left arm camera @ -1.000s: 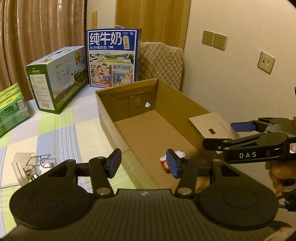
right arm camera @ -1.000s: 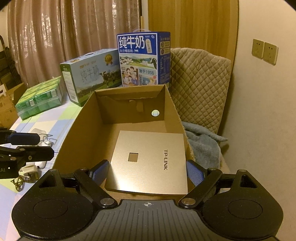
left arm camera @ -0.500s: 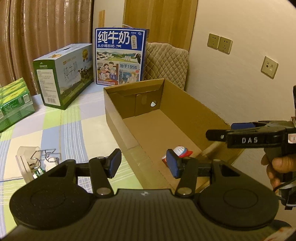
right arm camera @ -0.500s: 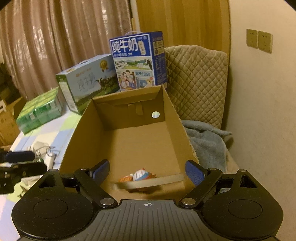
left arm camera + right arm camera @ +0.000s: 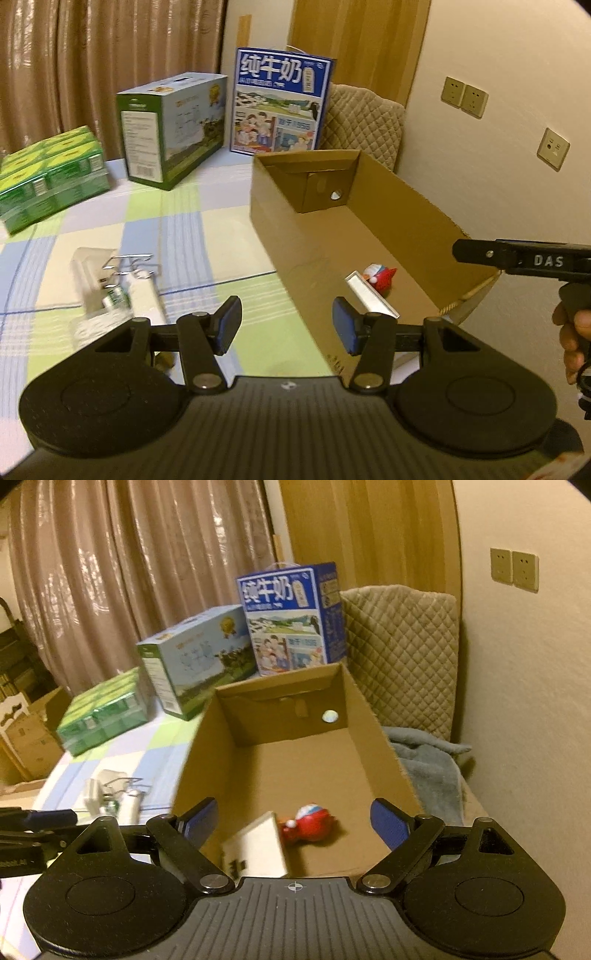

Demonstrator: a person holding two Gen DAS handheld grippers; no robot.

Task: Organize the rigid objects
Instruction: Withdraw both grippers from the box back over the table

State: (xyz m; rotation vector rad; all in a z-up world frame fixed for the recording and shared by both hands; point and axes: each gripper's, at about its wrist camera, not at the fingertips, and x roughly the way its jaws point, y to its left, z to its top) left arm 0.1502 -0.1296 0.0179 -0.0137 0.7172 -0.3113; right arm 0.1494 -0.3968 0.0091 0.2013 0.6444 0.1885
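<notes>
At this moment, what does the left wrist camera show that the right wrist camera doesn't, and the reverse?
Only the left wrist view: a single wall socket below the double one, and the hand holding the right gripper.

Only the right wrist view: a grey blanket beside the cardboard box, and stacked cartons at far left.

Both: the box holding a gold flat box and red toy, milk cartons, both grippers open.

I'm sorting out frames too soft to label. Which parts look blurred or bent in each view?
Left wrist view: the clutter on the tablecloth is smeared, the wall bows with fisheye, the cardboard box stays fairly crisp. Right wrist view: the flat box and red toy are soft, and warm dim light throughout.
</notes>
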